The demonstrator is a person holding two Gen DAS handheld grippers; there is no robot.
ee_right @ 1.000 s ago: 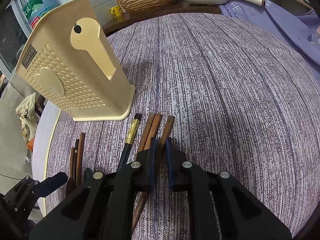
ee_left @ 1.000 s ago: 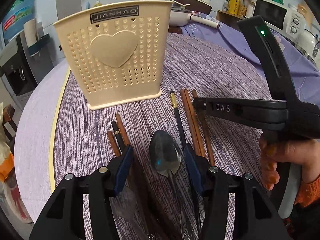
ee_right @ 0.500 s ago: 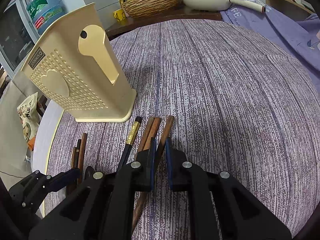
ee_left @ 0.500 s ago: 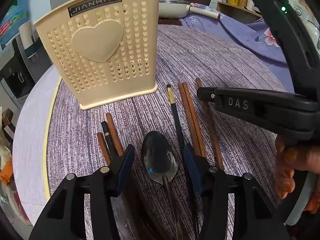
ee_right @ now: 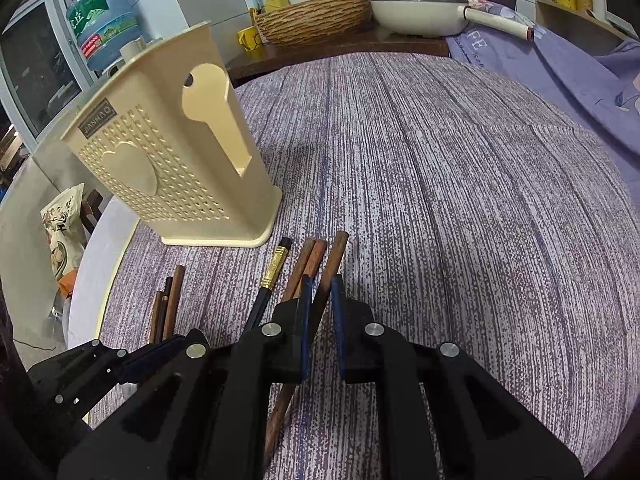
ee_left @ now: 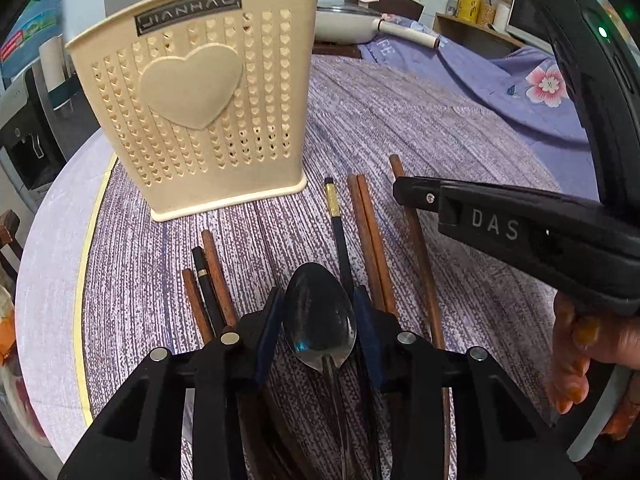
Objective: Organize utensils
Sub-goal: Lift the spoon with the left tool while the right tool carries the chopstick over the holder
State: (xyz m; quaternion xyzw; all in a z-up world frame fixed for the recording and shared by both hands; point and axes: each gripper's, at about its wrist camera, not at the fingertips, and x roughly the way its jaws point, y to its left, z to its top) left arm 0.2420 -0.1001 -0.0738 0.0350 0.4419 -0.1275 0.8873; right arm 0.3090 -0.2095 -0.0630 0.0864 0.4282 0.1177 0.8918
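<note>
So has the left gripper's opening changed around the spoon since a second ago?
Yes. The left gripper is closing: its blue pads now sit close beside the spoon bowl, where earlier they stood wide of it. The spoon lies on the table as before.

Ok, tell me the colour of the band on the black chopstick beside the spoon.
Gold band near its tip; clearest in the right wrist view.

Both grippers angled downward, side by side.
The left gripper is closing its jaws; the right gripper is clamped nearly together, held by a hand.
</note>
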